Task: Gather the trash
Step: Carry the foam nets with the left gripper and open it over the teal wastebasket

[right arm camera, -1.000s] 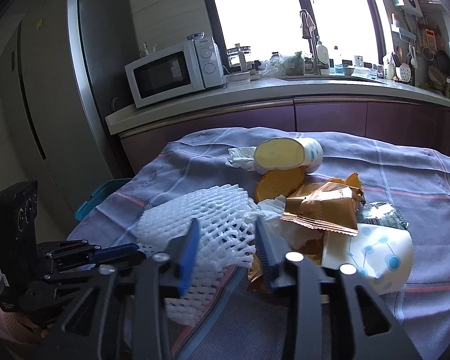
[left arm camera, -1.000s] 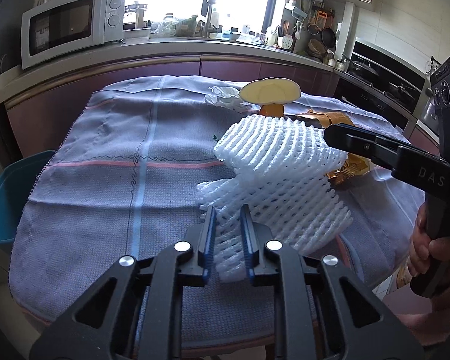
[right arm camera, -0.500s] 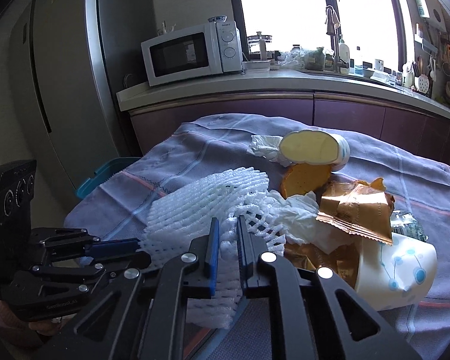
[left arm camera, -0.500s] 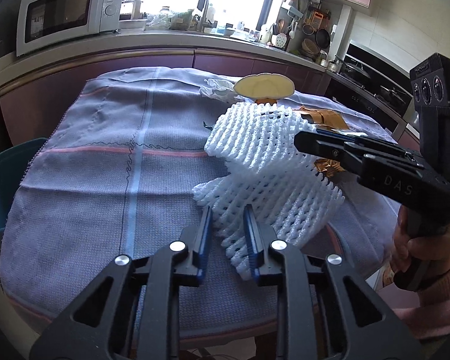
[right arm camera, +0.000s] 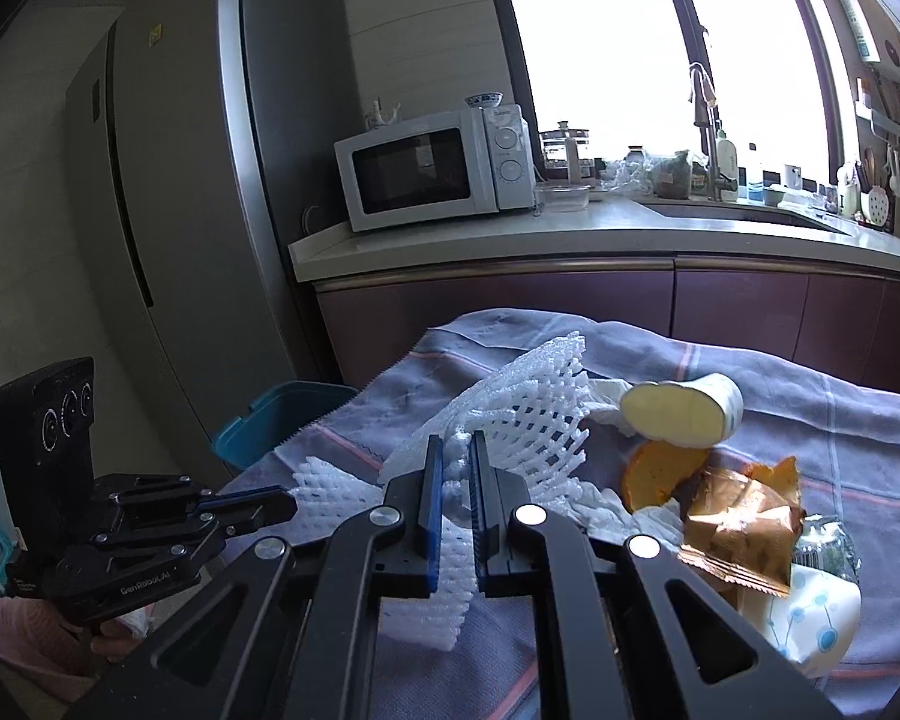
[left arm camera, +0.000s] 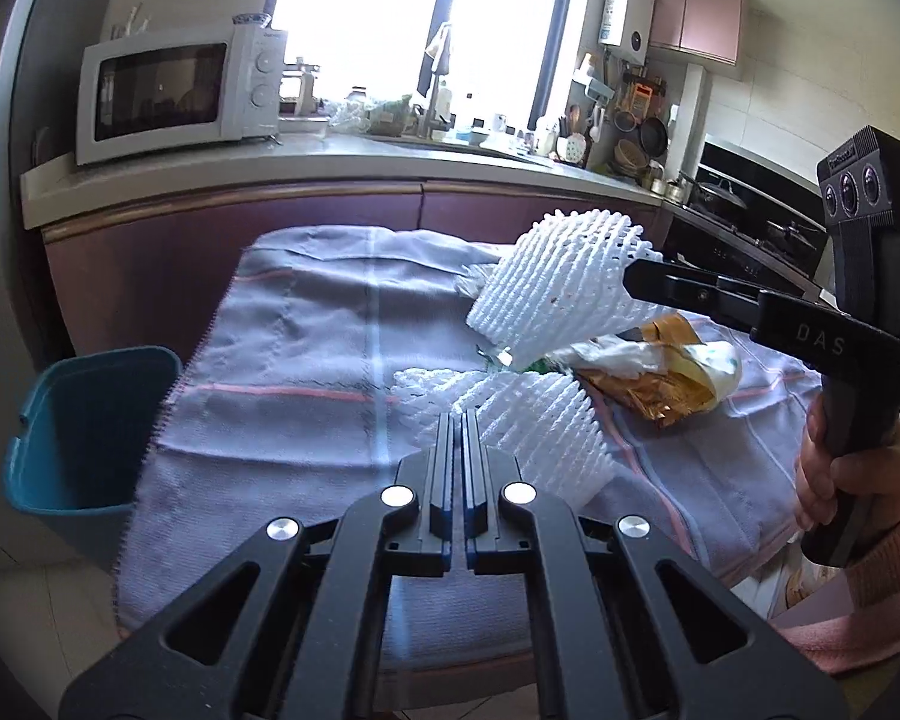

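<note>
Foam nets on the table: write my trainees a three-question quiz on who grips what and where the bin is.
1. True or false: the right gripper clamps the lifted foam net.
2. The teal bin stands: A on the stove; B on the floor beside the table; C on the counter.
3. Fill in: the left gripper pinches the lower foam net, which lies on the ____.
Key: 1 true; 2 B; 3 cloth.
</note>
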Action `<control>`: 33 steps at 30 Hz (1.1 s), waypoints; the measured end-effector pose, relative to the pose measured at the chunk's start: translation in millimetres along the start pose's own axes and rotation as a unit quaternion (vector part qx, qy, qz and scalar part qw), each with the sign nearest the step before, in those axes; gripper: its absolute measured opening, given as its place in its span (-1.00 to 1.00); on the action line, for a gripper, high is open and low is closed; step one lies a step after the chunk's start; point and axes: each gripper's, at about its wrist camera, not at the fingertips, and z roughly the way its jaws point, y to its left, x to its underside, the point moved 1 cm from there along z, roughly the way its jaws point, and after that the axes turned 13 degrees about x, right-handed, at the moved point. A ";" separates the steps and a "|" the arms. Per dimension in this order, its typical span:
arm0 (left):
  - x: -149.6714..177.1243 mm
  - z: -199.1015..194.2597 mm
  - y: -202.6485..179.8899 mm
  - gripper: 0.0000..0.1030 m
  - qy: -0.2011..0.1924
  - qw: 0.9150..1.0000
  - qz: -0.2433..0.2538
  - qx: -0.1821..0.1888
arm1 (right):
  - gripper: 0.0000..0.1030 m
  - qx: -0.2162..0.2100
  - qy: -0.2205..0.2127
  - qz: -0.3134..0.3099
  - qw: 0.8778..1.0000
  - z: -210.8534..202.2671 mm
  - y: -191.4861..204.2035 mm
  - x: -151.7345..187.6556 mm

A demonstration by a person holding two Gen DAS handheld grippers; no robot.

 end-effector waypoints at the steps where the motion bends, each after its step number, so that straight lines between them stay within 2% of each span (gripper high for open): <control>1: -4.4 -8.0 5.0 -0.95 -0.007 1.000 0.002 -0.011 | -0.86 -0.008 -0.003 -0.005 1.000 2.0 5.3 -4.8; 7: -30.1 -57.4 59.8 -0.95 -0.049 0.994 -0.011 -0.098 | -0.86 -0.075 -0.005 -0.017 0.997 32.5 42.0 -32.1; 12: -42.8 -84.8 117.1 -0.95 -0.061 0.983 -0.036 -0.170 | -0.86 -0.126 0.009 -0.028 0.992 70.2 83.4 -49.4; 16: -46.7 -96.7 156.3 -0.95 -0.059 0.974 -0.045 -0.213 | -0.86 -0.150 0.025 -0.040 0.988 102.1 116.3 -58.7; 22: -37.8 -90.7 213.7 -0.95 -0.034 0.966 -0.074 -0.246 | -0.86 -0.170 0.070 -0.058 0.981 149.5 158.7 -61.7; 27: -19.1 -65.7 250.2 -0.94 0.001 0.960 -0.096 -0.264 | -0.86 -0.161 0.123 -0.086 0.976 188.4 187.9 -54.8; 33: -6.8 -34.1 291.9 -0.94 0.036 0.956 -0.121 -0.263 | -0.86 -0.146 0.183 -0.127 0.964 230.1 218.1 -42.4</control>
